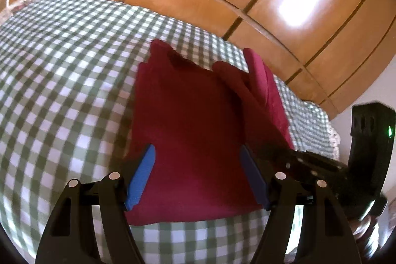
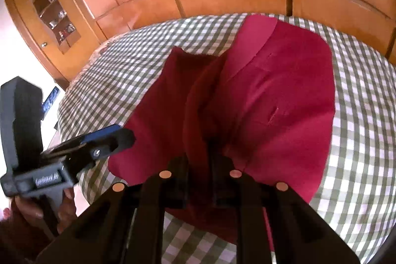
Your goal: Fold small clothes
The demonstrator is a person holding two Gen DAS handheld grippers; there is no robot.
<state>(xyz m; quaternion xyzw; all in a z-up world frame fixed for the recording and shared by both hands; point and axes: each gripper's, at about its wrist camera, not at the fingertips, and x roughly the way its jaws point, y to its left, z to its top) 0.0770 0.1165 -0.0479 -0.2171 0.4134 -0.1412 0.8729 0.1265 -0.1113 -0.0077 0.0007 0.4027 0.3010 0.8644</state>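
on the checked cloth (image 1: 61, 81), the right gripper (image 2: 198, 165) pinches the red garment (image 2: 284, 95); left gripper (image 1: 198, 170) spread wide.

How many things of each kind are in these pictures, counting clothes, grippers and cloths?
Red garment: 1
Grippers: 2, left gripper, jaws open, and right gripper, jaws shut on the garment
Checked tablecloth: 1
Total: 4

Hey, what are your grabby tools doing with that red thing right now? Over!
Left tool open above red cloth. Right tool shut on cloth fold, lifting it. Nothing in the way.
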